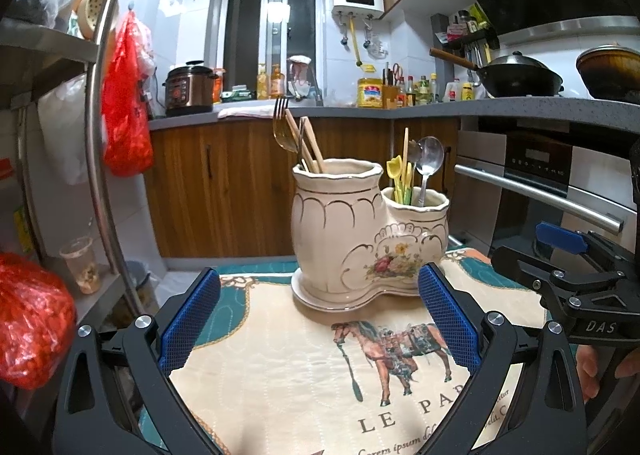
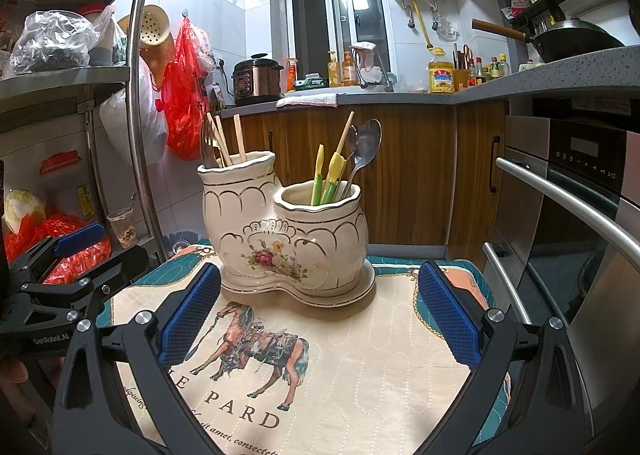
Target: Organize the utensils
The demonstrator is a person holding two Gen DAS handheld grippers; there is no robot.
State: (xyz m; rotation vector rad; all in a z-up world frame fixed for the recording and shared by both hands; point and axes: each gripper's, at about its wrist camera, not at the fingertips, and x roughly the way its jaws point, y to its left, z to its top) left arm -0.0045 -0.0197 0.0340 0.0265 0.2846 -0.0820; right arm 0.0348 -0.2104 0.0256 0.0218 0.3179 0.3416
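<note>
- On the bench, seen from the left wrist view, the ceramic holder point(image 1: 360, 231) stands upright on a horse-print mat point(image 1: 304, 383), just ahead of the left hand-held gripper point(image 1: 318, 319), whose blue pads are spread wide with nothing between them.
- Its taller pot point(image 1: 334, 223) carries a fork point(image 1: 281, 123) and wooden chopsticks point(image 1: 310, 143); its shorter pot point(image 1: 416, 223) carries a steel spoon point(image 1: 428, 163) and yellow-green plastic pieces point(image 1: 400, 179).
- Judged from this view, the holder looks heavy, glazed, slick and breakable, so it is better left standing. The utensils are light and stiff; the steel ones will likely slip, so a pinch on the bare upper shaft seems safest.
- This view alone shows the fork's tines clearly against the cabinet, and the right hand-held gripper point(image 1: 568, 251) from the side, off to the right of the holder; its finger spacing is hard to read here.
- From the right wrist view, the right hand-held gripper point(image 2: 318, 319) is also spread wide and empty, the holder point(image 2: 288, 231) just beyond its tips.
- Only this view looks into the shorter pot point(image 2: 320, 231) and shows a second spoon point(image 2: 352, 147) behind the first spoon point(image 2: 368, 151), plus a lone wooden stick point(image 2: 346, 131) among the plastic pieces point(image 2: 328, 175).
- The left hand-held gripper point(image 2: 72, 255) appears at the left edge here, near the mat's corner.
</note>
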